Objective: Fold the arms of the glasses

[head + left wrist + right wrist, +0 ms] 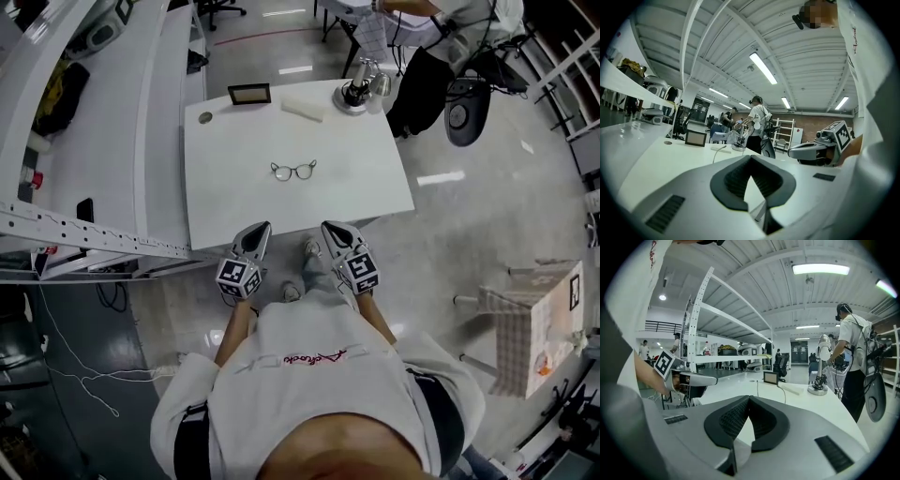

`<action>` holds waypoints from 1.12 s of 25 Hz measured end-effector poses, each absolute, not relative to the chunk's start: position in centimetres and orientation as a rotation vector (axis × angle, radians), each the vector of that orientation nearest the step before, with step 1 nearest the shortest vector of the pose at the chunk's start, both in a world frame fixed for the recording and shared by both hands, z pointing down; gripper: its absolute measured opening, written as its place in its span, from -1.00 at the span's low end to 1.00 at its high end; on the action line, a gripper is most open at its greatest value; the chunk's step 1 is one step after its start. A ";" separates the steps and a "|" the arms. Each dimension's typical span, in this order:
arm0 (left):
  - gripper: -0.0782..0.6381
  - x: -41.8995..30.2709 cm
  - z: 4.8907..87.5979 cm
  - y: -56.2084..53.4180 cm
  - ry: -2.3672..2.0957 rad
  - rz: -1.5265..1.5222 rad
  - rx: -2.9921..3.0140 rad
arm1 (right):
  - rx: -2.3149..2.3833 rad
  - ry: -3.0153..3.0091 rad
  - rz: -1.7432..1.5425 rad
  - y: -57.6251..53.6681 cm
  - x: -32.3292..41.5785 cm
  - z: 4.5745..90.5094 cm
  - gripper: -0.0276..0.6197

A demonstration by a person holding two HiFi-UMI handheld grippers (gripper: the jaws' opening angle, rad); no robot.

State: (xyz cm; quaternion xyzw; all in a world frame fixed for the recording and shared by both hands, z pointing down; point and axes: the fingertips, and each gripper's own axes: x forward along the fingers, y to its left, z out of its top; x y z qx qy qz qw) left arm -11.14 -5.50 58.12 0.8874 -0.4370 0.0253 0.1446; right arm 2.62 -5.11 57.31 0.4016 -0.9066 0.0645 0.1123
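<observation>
A pair of thin-rimmed glasses (pixel 293 170) lies in the middle of the white table (pixel 356 187) with its arms spread. In the head view my left gripper (pixel 260 230) and right gripper (pixel 330 228) hover side by side at the table's near edge, well short of the glasses. Both are shut with nothing between the jaws. In the left gripper view the pads (pixel 736 180) meet at their tips, and one thin arm of the glasses (pixel 716 154) shows beyond them. The right gripper view shows shut pads (pixel 733 420) and the glasses' arms (pixel 757 387) ahead.
At the table's far edge stand a small framed screen (pixel 249 94), a white block (pixel 303 109) and a metal stand (pixel 354 94). A person (pixel 441 37) works beyond it beside a dark chair (pixel 467 108). A white shelf rack (pixel 75 234) runs along the left.
</observation>
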 end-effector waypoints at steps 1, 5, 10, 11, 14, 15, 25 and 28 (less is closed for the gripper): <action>-0.72 -11.3 58.1 -6.4 -1.271 0.073 2.553 | 1.179 -2.665 0.189 -6.0 2.7 57.3 -0.84; -0.71 -11.9 57.4 -10.3 -1.309 0.075 2.552 | 1.188 -2.678 0.185 -9.9 3.1 57.1 -0.84; -0.71 -12.5 56.6 -15.6 -1.360 0.065 2.550 | 1.195 -2.691 0.153 -15.2 3.9 56.5 -0.84; -0.71 -12.5 56.5 -16.4 -1.366 0.064 2.547 | 1.196 -2.692 0.153 -16.0 4.1 56.4 -0.84; -0.71 -12.3 56.2 -18.4 -1.378 0.066 2.542 | 1.188 -2.696 0.149 -18.2 4.6 56.0 -0.84; -0.71 -12.3 56.1 -19.0 -1.383 0.072 2.539 | 1.183 -2.699 0.144 -18.9 4.6 55.9 -0.84; -0.71 -12.7 56.9 -23.1 -1.440 0.103 2.479 | 1.123 -2.724 0.175 -23.7 5.1 56.4 -0.84; -0.71 -13.5 58.1 -22.6 -1.436 0.125 2.441 | 1.109 -2.734 0.224 -23.6 4.4 56.8 -0.84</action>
